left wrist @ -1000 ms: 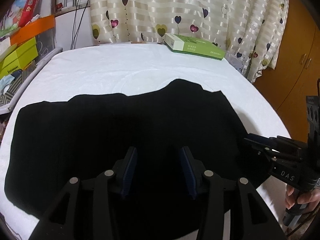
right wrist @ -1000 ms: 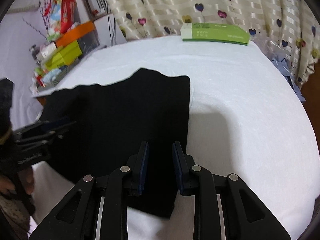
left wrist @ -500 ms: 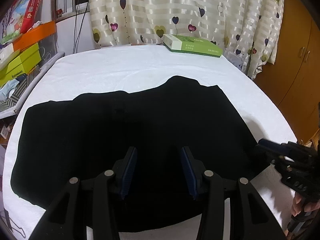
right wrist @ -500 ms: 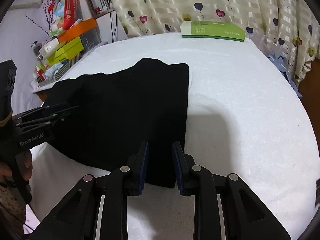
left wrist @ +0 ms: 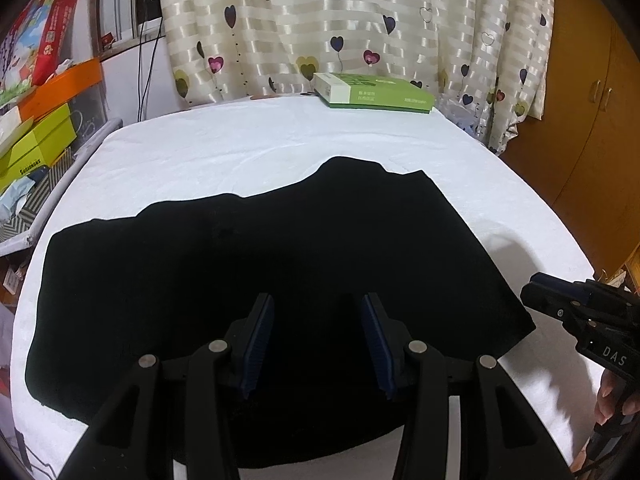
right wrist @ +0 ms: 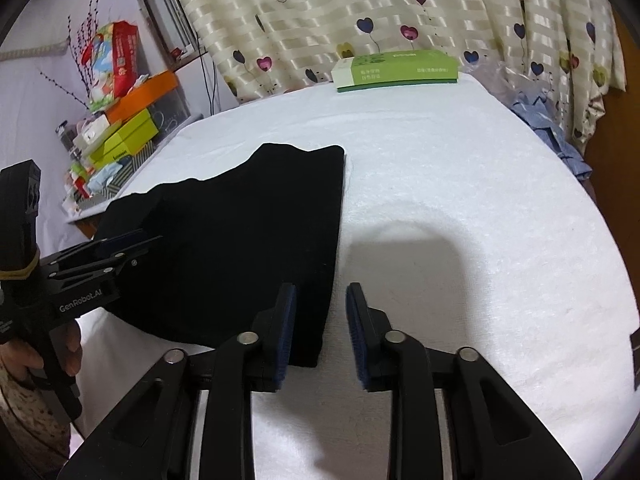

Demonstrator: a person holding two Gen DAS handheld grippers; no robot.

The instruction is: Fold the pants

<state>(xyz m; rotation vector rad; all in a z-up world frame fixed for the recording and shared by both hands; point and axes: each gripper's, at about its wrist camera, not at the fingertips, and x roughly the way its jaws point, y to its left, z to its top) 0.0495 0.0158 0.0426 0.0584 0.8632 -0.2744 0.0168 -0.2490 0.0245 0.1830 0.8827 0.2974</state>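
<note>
On the near half of the white-covered tabletop (left wrist: 280, 148), the black pants (left wrist: 260, 264) lie flat, already folded into a wide dark slab that runs from the left edge across toward the right, with bare white cloth beyond them up to the far edge.

Your left gripper (left wrist: 318, 340) tilts down over the near middle of the pants, its jaws parted about halfway and nothing pinched between the blue pads; the fabric lies below them. Your right gripper (right wrist: 320, 332) tilts down at the pants' near right corner. Its jaws have just been opening, and they stand apart: the left pad sits over the edge of the black cloth, the right pad over bare white cover, and neither presses on the fabric. From the left wrist view the right gripper's tip shows just off the pants' right edge, with your fingers (left wrist: 610, 396) around its handle.

At the far edge a green box (left wrist: 374, 92) lies flat in front of the heart-patterned curtain (left wrist: 340, 20). Coloured boxes (right wrist: 120, 136) are stacked off the left edge, blue cloth (right wrist: 548, 128) is bunched off the right edge, and a wooden cabinet (left wrist: 592, 112) stands beyond that.
</note>
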